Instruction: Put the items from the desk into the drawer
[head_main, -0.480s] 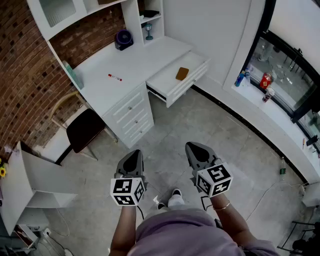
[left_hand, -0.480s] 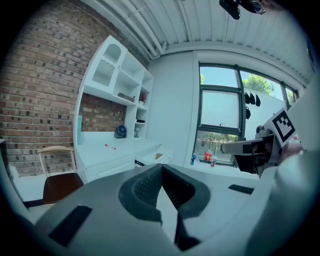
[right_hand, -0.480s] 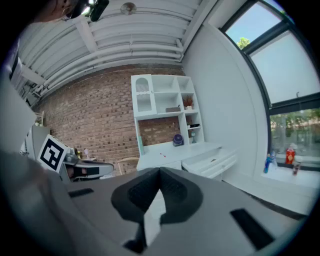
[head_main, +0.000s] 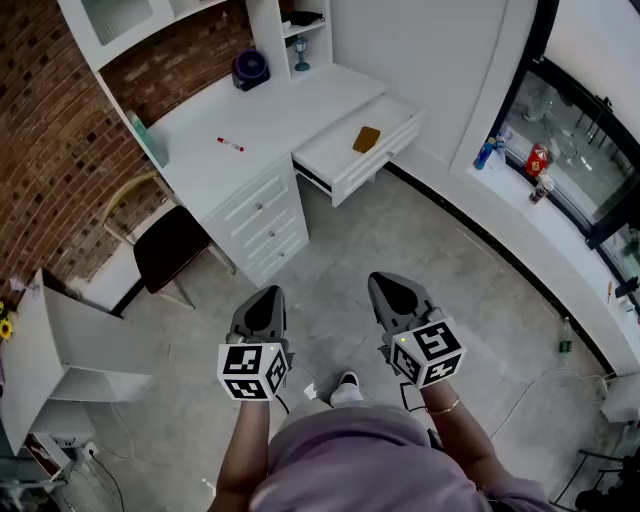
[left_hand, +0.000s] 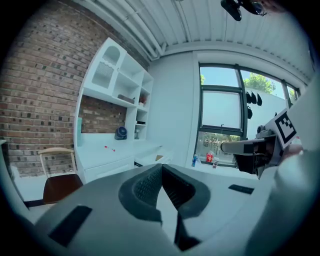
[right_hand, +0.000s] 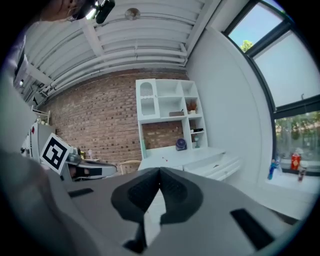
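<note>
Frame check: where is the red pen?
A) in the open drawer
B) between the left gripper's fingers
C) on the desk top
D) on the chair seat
C: the red pen lies on the bare desk top, apart from the open drawer, which holds a brown item.

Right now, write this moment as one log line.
left tongs: shut, empty | right tongs: shut, empty | red pen: on desk | drawer: open, brown item inside
</note>
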